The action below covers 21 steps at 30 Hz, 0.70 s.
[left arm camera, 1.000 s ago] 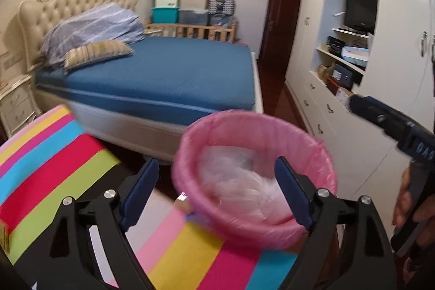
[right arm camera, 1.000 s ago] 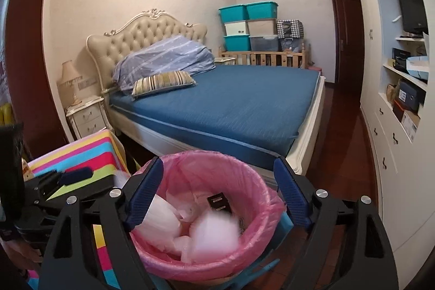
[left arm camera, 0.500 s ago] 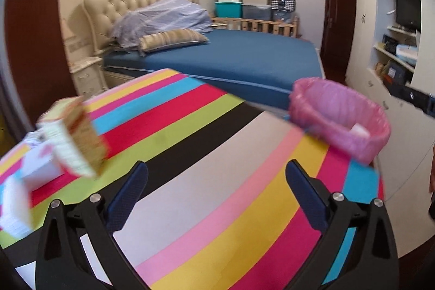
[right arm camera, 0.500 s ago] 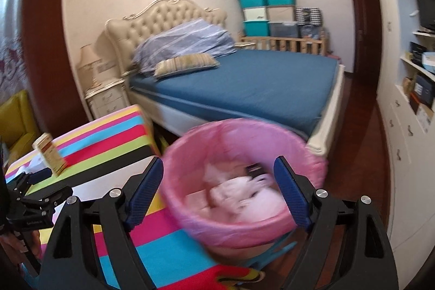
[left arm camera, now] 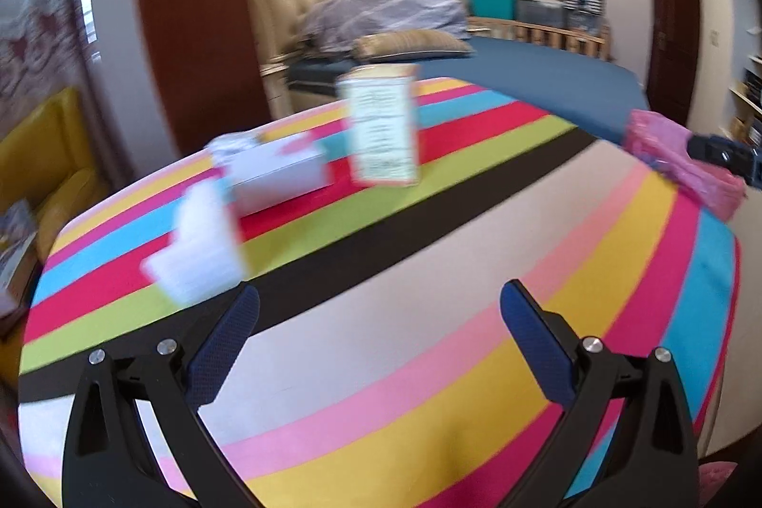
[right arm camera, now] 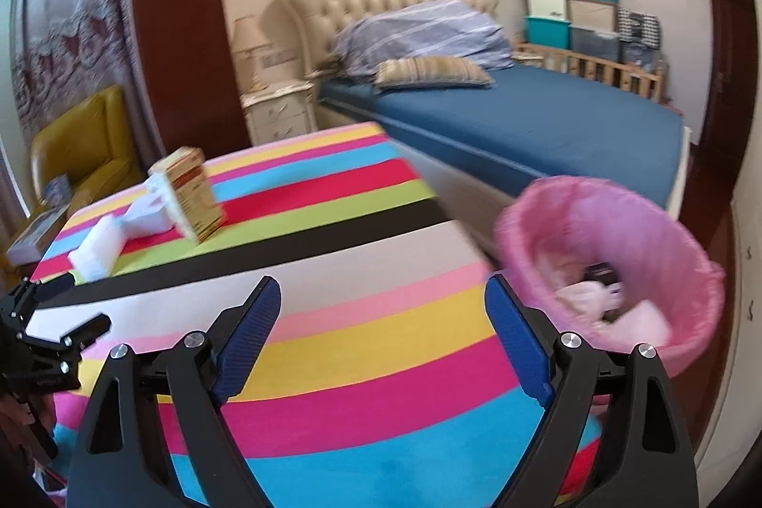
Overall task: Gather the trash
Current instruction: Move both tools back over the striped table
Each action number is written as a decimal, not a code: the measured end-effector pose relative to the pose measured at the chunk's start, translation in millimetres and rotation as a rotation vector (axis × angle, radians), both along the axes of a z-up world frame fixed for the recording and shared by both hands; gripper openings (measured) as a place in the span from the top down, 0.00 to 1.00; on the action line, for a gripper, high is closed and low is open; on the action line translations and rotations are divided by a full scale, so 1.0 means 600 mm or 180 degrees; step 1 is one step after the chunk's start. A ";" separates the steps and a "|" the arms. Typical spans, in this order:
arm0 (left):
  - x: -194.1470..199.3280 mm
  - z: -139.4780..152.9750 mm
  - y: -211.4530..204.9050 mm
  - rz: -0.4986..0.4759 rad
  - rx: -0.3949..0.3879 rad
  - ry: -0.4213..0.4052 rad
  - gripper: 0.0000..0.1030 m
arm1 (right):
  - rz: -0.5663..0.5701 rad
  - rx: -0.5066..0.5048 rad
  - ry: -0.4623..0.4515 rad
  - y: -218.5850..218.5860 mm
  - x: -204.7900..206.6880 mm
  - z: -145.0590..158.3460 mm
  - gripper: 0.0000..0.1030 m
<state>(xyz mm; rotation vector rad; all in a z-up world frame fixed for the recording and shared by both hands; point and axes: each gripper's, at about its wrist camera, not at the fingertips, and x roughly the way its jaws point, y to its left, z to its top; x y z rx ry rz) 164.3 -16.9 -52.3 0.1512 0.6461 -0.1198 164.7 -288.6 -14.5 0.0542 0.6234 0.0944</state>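
Pink-lined bin [right arm camera: 614, 232] w/ crumpled wrappers [right arm camera: 590, 293]

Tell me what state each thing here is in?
Left hand-held gripper: open, empty.
Right hand-held gripper: opening, nothing between its jaws.
Pink-lined bin: holds trash, not full.
Printed box: upright on the striped table.
White box: lying flat.
Door: closed.

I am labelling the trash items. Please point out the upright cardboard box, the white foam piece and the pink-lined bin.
upright cardboard box [right arm camera: 195, 194]: right wrist view, printed side face.
white foam piece [right arm camera: 97, 251]: right wrist view, top surface.
pink-lined bin [right arm camera: 538, 222]: right wrist view, near rim.
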 end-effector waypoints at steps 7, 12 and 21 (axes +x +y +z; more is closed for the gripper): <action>-0.001 0.011 0.119 0.0556 -0.0102 -0.0028 0.05 | 0.0322 -0.0058 0.0198 0.092 0.027 -0.020 0.18; 0.024 0.004 0.162 0.0673 -0.0168 0.0135 0.05 | 0.0519 -0.0103 0.0268 0.152 0.049 -0.028 0.18; 0.088 0.006 0.167 0.0661 -0.0172 0.0188 0.05 | 0.0754 -0.0212 0.0301 0.228 0.094 -0.031 0.18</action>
